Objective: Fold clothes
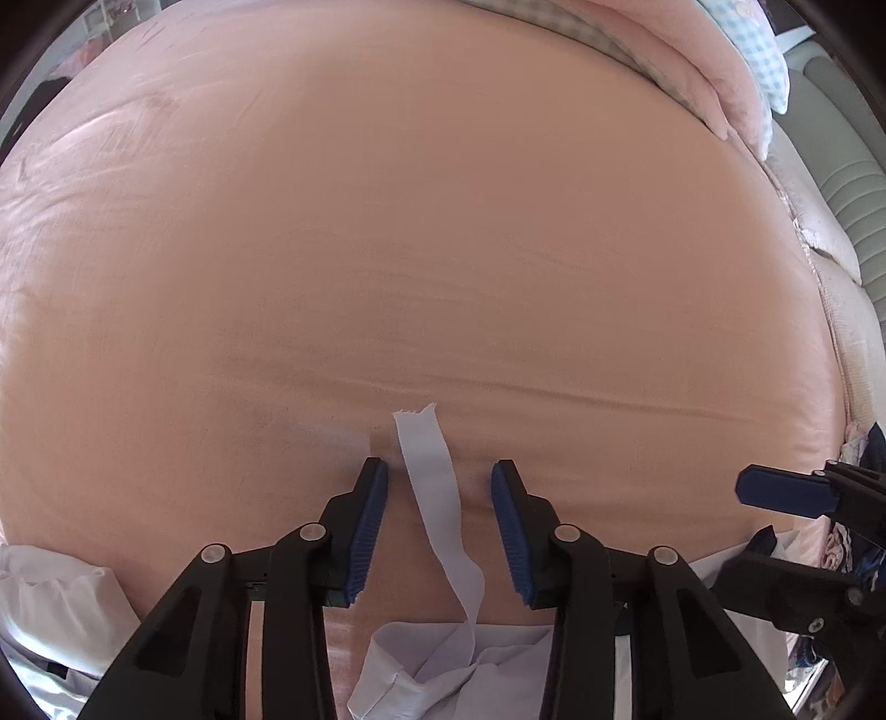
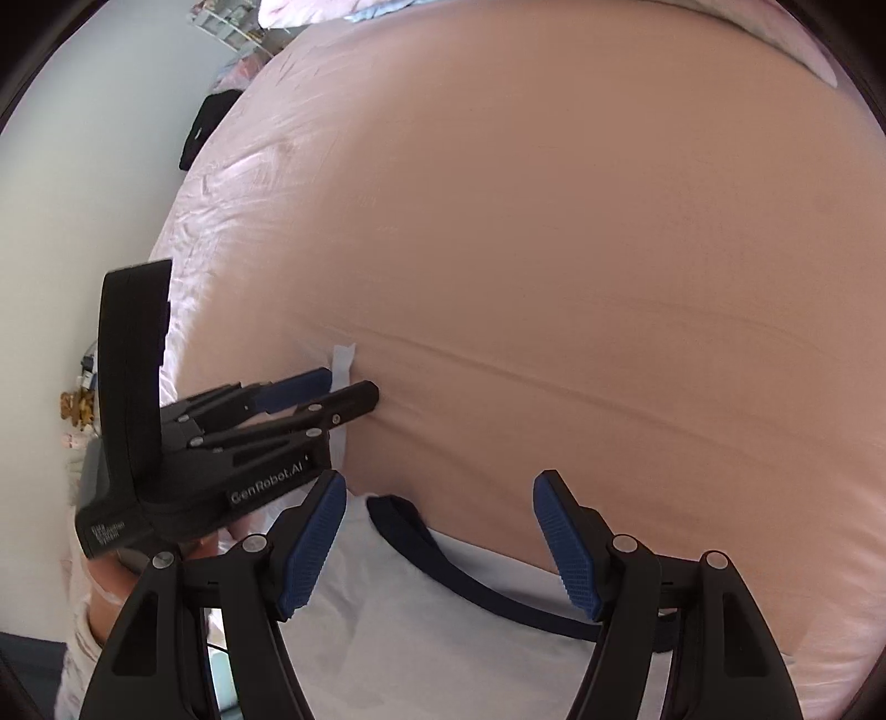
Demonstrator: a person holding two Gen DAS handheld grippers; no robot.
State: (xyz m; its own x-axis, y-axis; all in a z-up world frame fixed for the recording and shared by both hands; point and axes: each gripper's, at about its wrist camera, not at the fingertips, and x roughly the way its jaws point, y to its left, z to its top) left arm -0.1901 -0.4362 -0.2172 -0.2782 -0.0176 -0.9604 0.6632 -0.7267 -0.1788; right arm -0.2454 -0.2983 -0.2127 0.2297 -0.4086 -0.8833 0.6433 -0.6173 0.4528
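A white garment [image 2: 443, 637] with a dark navy band [image 2: 410, 531] lies at the near edge of a pink bed sheet [image 2: 554, 221]. A long white strap [image 1: 432, 498] runs from the garment [image 1: 421, 664] out over the sheet. My left gripper [image 1: 439, 471] points down at the sheet with the strap between its blue pads [image 1: 368, 526]; a gap shows on both sides of the strap, so it is open. In the right wrist view the left gripper [image 2: 346, 387] straddles the strap [image 2: 343, 354]. My right gripper [image 2: 440, 482] hovers open above the navy band, holding nothing.
The pink sheet [image 1: 443, 221] covers a wide bed. Folded bedding and a blue checked pillow [image 1: 758, 50] lie at its far right. A pale wall [image 2: 83, 221] and a dark item [image 2: 205, 133] border the bed's left edge. A person's hand [image 2: 105, 581] holds the left gripper.
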